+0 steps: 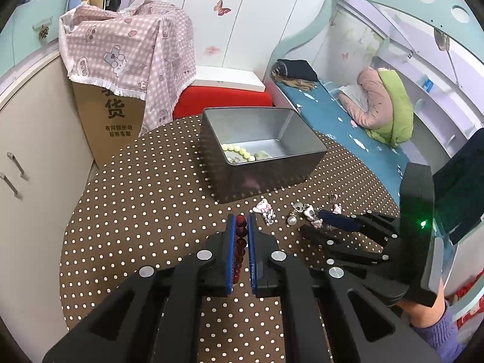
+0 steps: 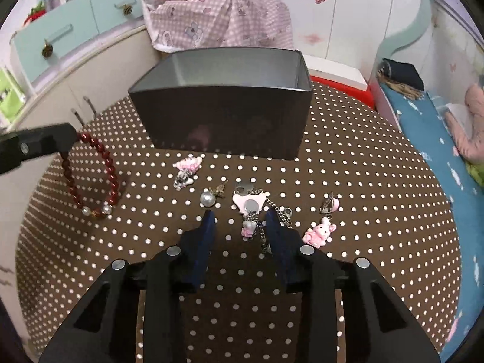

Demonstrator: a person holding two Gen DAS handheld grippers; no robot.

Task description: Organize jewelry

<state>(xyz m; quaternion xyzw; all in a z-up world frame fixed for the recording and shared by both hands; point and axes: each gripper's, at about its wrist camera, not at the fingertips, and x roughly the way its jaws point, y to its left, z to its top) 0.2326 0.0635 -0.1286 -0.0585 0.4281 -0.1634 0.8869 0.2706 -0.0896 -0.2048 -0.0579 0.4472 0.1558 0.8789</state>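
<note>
My left gripper (image 1: 241,220) is shut on a dark red bead bracelet (image 1: 240,239); in the right wrist view the bracelet (image 2: 110,172) hangs from the left gripper (image 2: 65,139) with its low end near the table. A grey metal box (image 1: 272,163) stands behind, holding a pale green bead bracelet (image 1: 239,151). My right gripper (image 2: 240,216) is open, low over a pink charm on a chain (image 2: 251,204). Loose pieces lie around it: a pearl charm (image 2: 208,198), a pink bow charm (image 2: 189,163), a pink bunny charm (image 2: 320,232).
The round table (image 2: 378,199) has a brown polka-dot cloth. A cardboard box under a pink checked cloth (image 1: 130,51) stands behind it, white cabinets (image 1: 36,139) on the left, a bed with blue bedding (image 1: 357,130) on the right.
</note>
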